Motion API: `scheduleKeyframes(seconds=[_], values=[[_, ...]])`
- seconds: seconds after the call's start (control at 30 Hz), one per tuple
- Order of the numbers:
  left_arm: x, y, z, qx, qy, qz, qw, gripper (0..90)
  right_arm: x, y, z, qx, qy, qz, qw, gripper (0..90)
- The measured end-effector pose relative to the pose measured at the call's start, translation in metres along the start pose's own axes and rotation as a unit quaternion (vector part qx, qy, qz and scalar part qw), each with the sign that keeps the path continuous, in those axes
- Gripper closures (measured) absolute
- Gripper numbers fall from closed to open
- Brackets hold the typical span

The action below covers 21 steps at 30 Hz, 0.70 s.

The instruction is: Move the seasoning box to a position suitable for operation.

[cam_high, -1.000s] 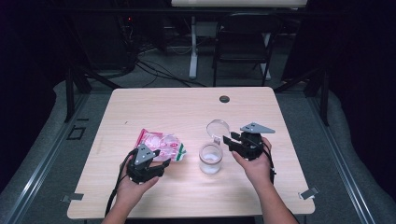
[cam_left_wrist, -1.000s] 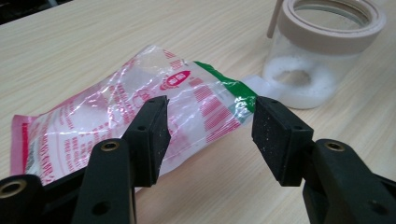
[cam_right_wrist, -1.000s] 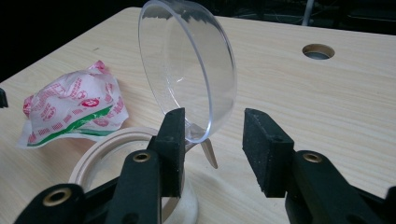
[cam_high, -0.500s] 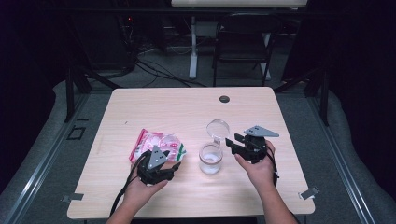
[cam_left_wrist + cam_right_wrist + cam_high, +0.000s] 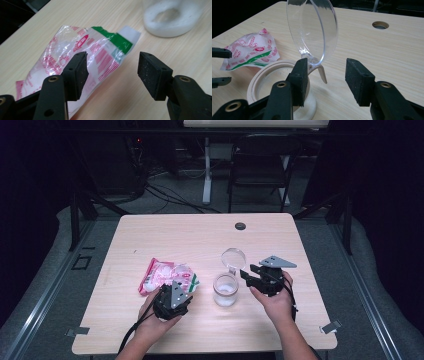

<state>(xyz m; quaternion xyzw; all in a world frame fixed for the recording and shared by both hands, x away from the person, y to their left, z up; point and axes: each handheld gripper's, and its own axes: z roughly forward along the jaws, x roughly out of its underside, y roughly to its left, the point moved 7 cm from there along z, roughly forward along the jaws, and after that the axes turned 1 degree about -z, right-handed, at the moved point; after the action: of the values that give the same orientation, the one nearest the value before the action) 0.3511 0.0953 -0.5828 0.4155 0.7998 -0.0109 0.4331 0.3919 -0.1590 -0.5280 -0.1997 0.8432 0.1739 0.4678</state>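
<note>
Hovering with jaws wide, the left gripper is facing the bag; the right gripper, equally wide, is apparently just beside the jar.

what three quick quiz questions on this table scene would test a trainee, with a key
1. True or false: the hinged clear plastic lid of the round jar holding white powder stands open.
2. Which thing lies nearest the left gripper?
A. the crinkled red, white and green plastic packet
B. the round cable hole in the wooden table
C. the black folding chair behind the table
3. Fill in: the jaws of the right gripper are ____, with nothing between them.

Key:
1. True
2. A
3. open
</note>
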Motion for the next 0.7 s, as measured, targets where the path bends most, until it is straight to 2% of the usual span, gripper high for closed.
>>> scheduleKeyframes(seconds=[0.1, 0.23, 0.37, 0.5, 0.57, 0.7], values=[[0.004, 0.004, 0.003, -0.024, 0.007, 0.014, 0.9996, 42.2, 0.000, 0.001, 0.001, 0.000, 0.002, -0.001, 1.0000, 52.9], [0.007, 0.008, 0.006, -0.038, 0.007, 0.019, 0.9991, 43.3, 0.001, 0.001, 0.001, 0.000, 0.001, -0.001, 1.0000, 52.8], [0.007, 0.011, 0.013, -0.060, 0.006, 0.027, 0.9978, 45.4, 0.003, 0.000, 0.001, 0.001, 0.003, 0.001, 1.0000, 52.7], [0.007, 0.011, 0.019, -0.058, 0.016, 0.033, 0.9976, 51.2, 0.005, 0.000, -0.001, 0.002, 0.002, 0.002, 1.0000, 52.9], [0.006, 0.011, 0.022, -0.064, 0.019, 0.042, 0.9969, 54.3, 0.007, -0.001, -0.003, 0.005, 0.003, 0.002, 1.0000, 53.0], [0.002, 0.010, 0.026, -0.063, 0.017, 0.035, 0.9973, 55.9, 0.010, -0.002, -0.007, 0.009, 0.002, 0.002, 1.0000, 52.9]])
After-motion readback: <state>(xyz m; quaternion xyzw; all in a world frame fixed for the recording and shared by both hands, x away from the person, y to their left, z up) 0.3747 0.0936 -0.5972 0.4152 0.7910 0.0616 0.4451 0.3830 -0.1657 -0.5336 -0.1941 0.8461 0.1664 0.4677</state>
